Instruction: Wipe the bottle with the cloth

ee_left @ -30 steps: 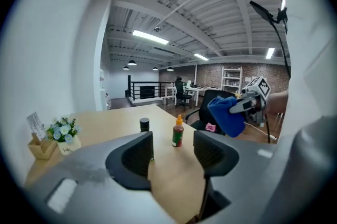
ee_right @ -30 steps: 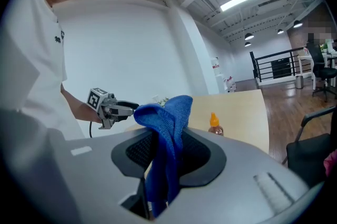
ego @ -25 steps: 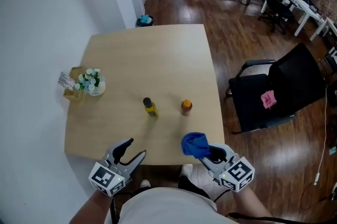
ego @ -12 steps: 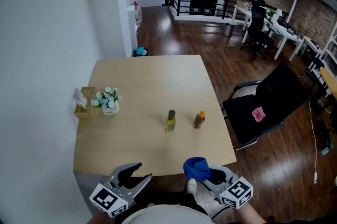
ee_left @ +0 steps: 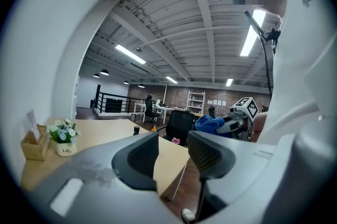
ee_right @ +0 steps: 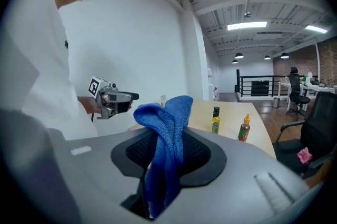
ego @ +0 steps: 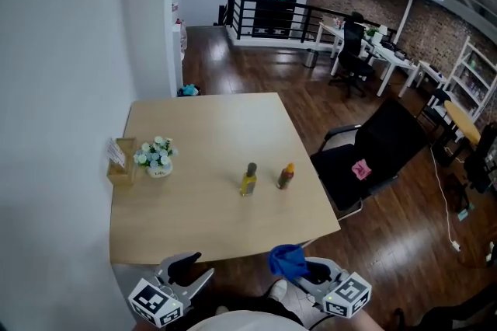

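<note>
Two bottles stand mid-table: a yellow bottle (ego: 248,180) (ee_right: 215,120) with a dark cap and, to its right, an orange sauce bottle (ego: 286,176) (ee_right: 243,129). Both grippers hang off the table's near edge, well short of the bottles. My right gripper (ego: 304,269) (ee_right: 167,144) is shut on a blue cloth (ego: 287,259) (ee_right: 166,118), which bunches up out of its jaws. My left gripper (ego: 200,266) (ee_left: 172,140) is closing, with a narrow gap still showing and nothing between its jaws.
The wooden table (ego: 202,127) carries a white flower pot (ego: 157,157) and a small wooden box (ego: 120,161) at its left side, by the white wall. A black office chair (ego: 373,151) with a pink item (ego: 359,168) stands to the right. Desks stand further back.
The view has pulled back and up, so the table looks smaller and farther. Both grippers now sit lower, off the table's near edge. The left jaws have narrowed.
</note>
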`<state>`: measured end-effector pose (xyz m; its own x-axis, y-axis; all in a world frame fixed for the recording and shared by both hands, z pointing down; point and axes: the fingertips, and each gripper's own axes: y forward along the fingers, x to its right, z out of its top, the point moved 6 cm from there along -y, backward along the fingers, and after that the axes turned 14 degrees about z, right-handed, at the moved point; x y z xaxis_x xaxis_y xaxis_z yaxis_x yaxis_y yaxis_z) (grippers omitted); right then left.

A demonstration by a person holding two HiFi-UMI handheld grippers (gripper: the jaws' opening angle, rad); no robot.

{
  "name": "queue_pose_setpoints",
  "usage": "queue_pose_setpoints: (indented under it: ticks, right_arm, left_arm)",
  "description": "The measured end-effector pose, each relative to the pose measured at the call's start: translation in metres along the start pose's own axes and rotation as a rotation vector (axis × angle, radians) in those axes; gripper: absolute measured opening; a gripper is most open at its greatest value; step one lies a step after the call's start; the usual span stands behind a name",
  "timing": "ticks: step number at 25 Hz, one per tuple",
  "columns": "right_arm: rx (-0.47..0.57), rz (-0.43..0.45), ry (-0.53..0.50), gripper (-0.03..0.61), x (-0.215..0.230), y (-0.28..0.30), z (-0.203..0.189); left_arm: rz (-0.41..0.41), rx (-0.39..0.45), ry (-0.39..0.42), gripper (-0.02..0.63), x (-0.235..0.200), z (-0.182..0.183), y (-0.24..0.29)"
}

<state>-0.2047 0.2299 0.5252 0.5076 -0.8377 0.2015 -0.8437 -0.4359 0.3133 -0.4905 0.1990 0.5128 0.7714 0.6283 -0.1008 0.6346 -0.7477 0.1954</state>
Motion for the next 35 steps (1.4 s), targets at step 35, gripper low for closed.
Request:
queue_pose_setpoints:
  ticks: [35]
  right_arm:
    - [0.059,-0.032,-0.062,0.127,-0.045,-0.02,0.013]
  left_arm:
    - [-0.065,0.034,0.022,0.176,0.023,0.005,-0.016]
